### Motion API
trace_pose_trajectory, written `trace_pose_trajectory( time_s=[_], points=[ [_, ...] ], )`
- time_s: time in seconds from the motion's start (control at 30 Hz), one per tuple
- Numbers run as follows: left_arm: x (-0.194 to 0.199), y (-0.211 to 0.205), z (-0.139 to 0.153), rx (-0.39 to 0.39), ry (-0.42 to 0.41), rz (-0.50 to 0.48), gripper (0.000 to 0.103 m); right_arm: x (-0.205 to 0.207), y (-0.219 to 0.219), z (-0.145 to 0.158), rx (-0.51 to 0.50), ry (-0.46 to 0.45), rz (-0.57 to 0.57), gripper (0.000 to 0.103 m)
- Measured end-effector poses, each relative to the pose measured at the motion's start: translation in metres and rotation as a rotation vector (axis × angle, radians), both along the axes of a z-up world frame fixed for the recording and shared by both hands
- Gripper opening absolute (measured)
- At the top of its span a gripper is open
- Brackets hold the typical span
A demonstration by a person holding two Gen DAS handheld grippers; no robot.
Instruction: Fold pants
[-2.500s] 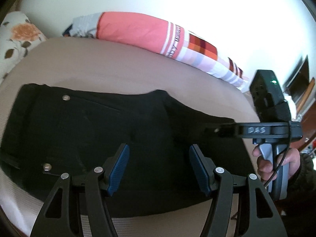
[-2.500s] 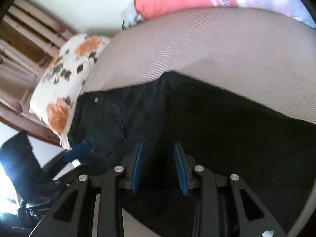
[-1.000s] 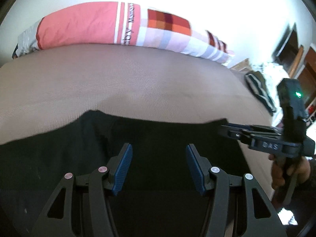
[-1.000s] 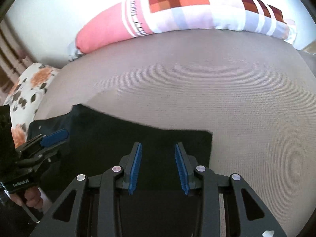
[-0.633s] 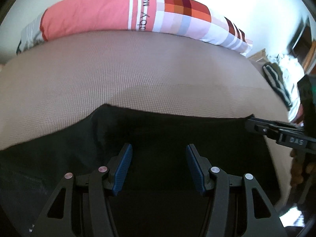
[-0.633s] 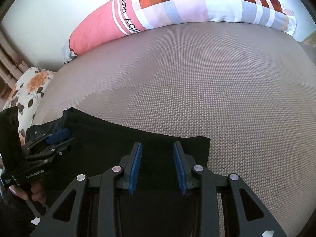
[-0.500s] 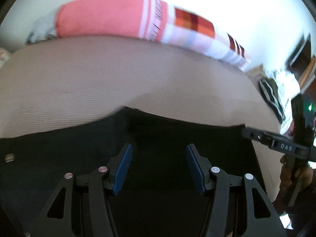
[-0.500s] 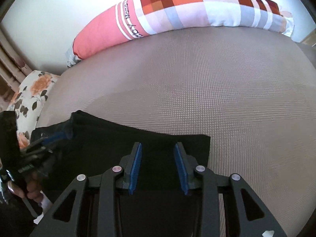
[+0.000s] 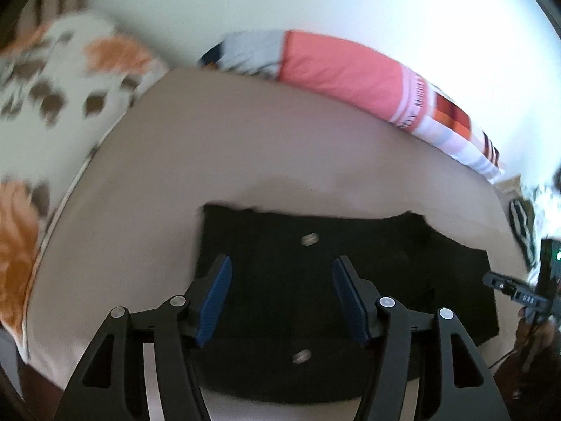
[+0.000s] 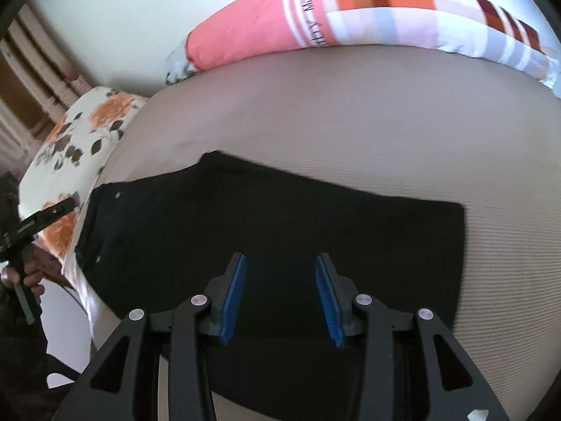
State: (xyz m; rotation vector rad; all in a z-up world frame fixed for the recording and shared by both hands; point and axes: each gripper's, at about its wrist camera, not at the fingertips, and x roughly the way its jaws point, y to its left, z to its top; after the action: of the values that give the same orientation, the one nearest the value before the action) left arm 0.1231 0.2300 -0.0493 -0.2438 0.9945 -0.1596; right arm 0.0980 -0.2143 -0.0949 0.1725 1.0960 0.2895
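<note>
We see the floral pillow [image 10: 73,133] at the left, then the black pants [image 10: 273,217] lying folded on the tan bed [image 10: 350,105]. Our left tongs [image 9: 282,298] stand apart above the waist end; our right tongs [image 10: 282,296] have just been opening, nothing clamped between them.

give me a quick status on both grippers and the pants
Left gripper open, over the waist end. Right gripper open, jaws just widened, nothing gripped. Black pants folded flat on the bed. Nothing in the way.
</note>
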Motion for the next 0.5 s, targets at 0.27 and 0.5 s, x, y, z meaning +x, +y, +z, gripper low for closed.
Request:
trace_pose_trajectory(
  time_s=[0.27, 0.5],
  points=[
    [0.004, 0.06, -0.042, -0.188, 0.151, -0.023, 0.061, 0.001, 0.035, 0.008, -0.014, 0.005, 0.037, 0.045],
    [0.019, 0.089, -0.076, -0.33, 0.235, -0.078, 0.061, 0.007, 0.05, 0.012, -0.011, 0.026, -0.002, 0.047]
  ],
)
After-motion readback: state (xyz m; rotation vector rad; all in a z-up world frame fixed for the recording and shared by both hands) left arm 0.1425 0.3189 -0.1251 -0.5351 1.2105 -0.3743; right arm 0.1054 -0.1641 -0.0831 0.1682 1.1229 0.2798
